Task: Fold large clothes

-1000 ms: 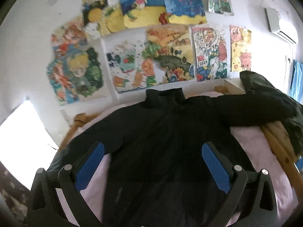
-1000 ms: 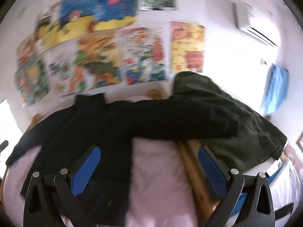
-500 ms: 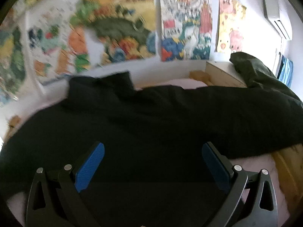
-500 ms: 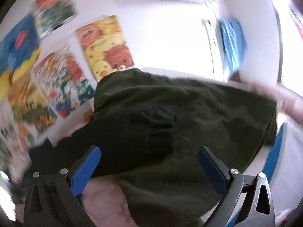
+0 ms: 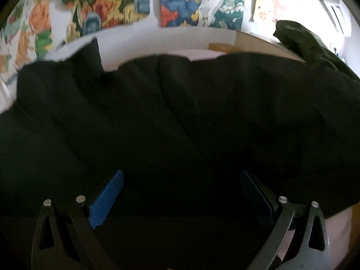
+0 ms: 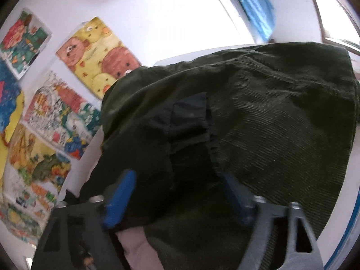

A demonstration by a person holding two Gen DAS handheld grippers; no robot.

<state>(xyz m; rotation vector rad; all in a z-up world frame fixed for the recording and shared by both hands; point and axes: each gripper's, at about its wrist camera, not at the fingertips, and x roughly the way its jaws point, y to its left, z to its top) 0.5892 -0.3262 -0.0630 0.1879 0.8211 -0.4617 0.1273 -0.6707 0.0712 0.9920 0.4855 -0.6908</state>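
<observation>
A black long-sleeved turtleneck (image 5: 171,117) lies spread on a pink bed and fills the left wrist view; its collar (image 5: 87,56) points to the wall. My left gripper (image 5: 180,186) is open, low over the garment's upper body, jaws wide apart. In the right wrist view the black sleeve (image 6: 180,139) lies over a dark green corduroy garment (image 6: 281,123), its cuff (image 6: 191,110) away from me. My right gripper (image 6: 177,191) is open, its blue pads either side of the sleeve.
Colourful drawings (image 5: 184,4) cover the wall behind the bed. The green garment (image 5: 308,42) is piled on a wooden unit at the right. Pink bedding (image 6: 137,247) shows below the sleeve. A blue cloth (image 6: 254,6) hangs on the far wall.
Both grippers moved forward and down. The left closed in on the turtleneck's upper body. The right swung right and came down around the sleeve on the green garment, jaws narrowing somewhat.
</observation>
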